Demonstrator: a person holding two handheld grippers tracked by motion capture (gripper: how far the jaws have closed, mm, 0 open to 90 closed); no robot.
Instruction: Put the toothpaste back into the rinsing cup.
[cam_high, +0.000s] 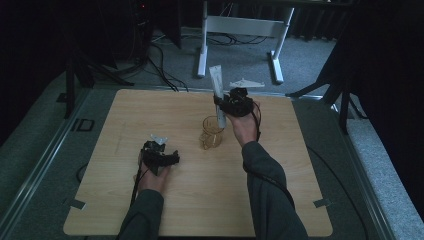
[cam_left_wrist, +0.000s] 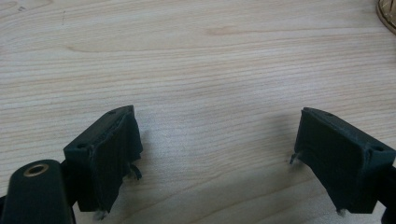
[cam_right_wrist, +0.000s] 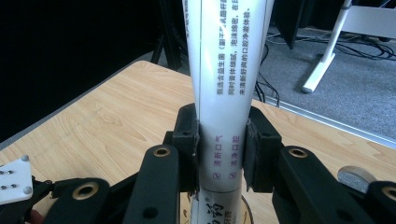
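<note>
Right gripper (cam_high: 220, 102) sits upper centre of the high view, jaws clamped on either side of a white tube (cam_high: 218, 92), and in the right gripper view that tube (cam_right_wrist: 224, 116) runs straight up the middle of the frame with the black pads (cam_right_wrist: 188, 140) pressed against its sides. Purple printed characters run down the tube's face there. The tube stands nearly upright, leaning a touch toward the upper left of the high view, with its lower end down inside an amber glass cup (cam_high: 211, 134) at the centre of the wooden table (cam_high: 295, 200). Whether the tube's tip touches the cup's bottom, I cannot tell. Over at lower left of centre in the high view, the left gripper (cam_high: 159, 157) rests low on the table, well apart from the cup. The left gripper view shows its jaws spread wide with bare wood grain between them, nothing held, and a sliver of the cup's rim (cam_left_wrist: 387, 14) peeks in at the upper right corner. Beyond the table's far edge, a white desk frame (cam_high: 240, 30) stands on the grey carpet.
</note>
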